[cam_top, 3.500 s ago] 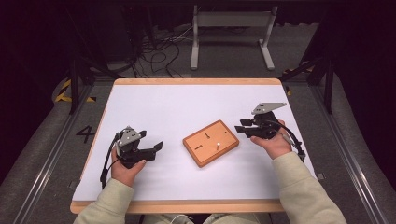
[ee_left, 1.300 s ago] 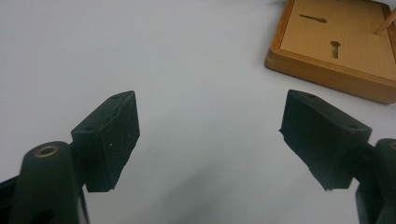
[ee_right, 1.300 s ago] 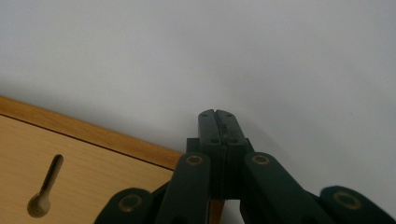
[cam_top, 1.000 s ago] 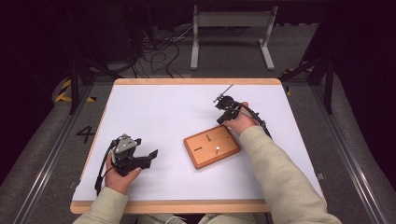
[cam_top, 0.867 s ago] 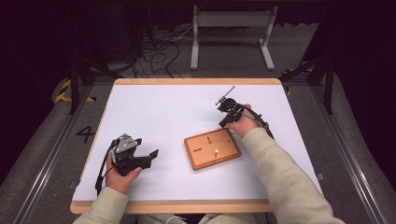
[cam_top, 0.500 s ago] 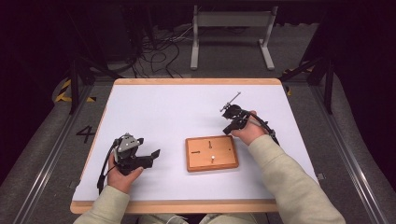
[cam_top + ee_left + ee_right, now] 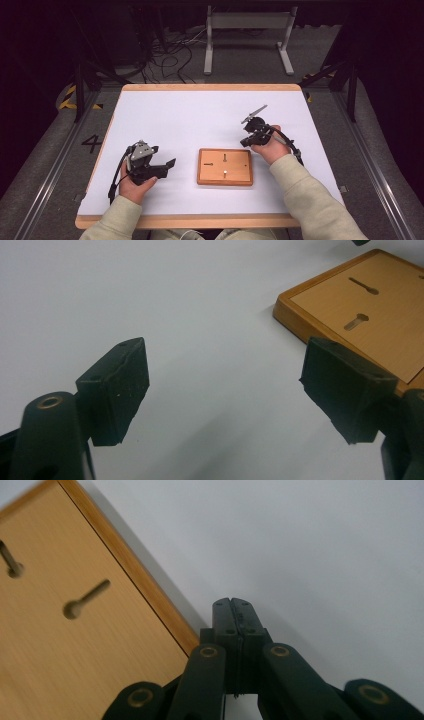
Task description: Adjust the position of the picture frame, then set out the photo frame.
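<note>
The flat orange-brown wooden board with keyhole slots (image 7: pixel 225 166) lies square at lower centre. The right gripper (image 7: pixel 243 142), jaws pressed together empty, sits at its upper-right corner, seemingly for nudging; the left gripper (image 7: pixel 169 164) waits at lower left, spread wide.

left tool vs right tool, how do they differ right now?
The left tool has its jaws spread wide with nothing between them; the right tool has its jaws pressed shut on nothing. The left tool sits left of the wooden board; the right tool is by the board's far right corner. Both are black and hand-held.
</note>
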Demonstrator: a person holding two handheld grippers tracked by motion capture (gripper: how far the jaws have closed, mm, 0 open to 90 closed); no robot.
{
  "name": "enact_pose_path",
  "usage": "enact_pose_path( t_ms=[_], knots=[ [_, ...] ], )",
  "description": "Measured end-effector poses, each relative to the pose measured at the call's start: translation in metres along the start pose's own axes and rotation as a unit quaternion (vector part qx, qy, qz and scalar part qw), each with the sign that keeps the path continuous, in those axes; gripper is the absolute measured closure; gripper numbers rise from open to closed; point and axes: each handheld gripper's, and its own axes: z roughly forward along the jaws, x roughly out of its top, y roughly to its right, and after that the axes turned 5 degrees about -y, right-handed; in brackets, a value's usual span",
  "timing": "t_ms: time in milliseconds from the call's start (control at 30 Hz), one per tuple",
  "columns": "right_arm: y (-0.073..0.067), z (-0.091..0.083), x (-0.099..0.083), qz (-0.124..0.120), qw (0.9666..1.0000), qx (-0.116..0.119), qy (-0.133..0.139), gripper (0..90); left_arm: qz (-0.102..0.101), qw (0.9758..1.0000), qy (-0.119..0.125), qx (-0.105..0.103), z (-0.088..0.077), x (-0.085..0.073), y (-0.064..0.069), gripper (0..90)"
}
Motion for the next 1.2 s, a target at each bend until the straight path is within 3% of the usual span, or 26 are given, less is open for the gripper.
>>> enact_pose_path(
  t_ms=[133,333,633,733,1200],
  knots=[
    [-0.002,-0.018,-0.009,-0.011,0.9984,-0.011,0.055,84.3,0.004,1.0,0.006,-0.005,0.001,0.005,0.002,19.6],
    [-0.005,-0.042,-0.028,-0.017,0.9933,-0.023,0.112,76.3,0.018,0.9996,0.013,-0.015,0.0,0.014,0.008,19.6],
    [-0.004,-0.062,-0.064,0.021,0.984,-0.019,0.176,70.5,0.038,0.9987,0.017,-0.03,0.002,0.023,0.02,19.5],
    [-0.003,-0.065,-0.07,0.031,0.9816,-0.016,0.188,68.8,0.037,0.9985,0.014,-0.038,0.001,0.024,0.023,19.6],
    [0.004,-0.073,-0.092,0.055,0.9798,-0.023,0.191,58.7,0.06,0.9936,0.014,-0.094,0.008,0.04,0.049,20.4]
  ],
)
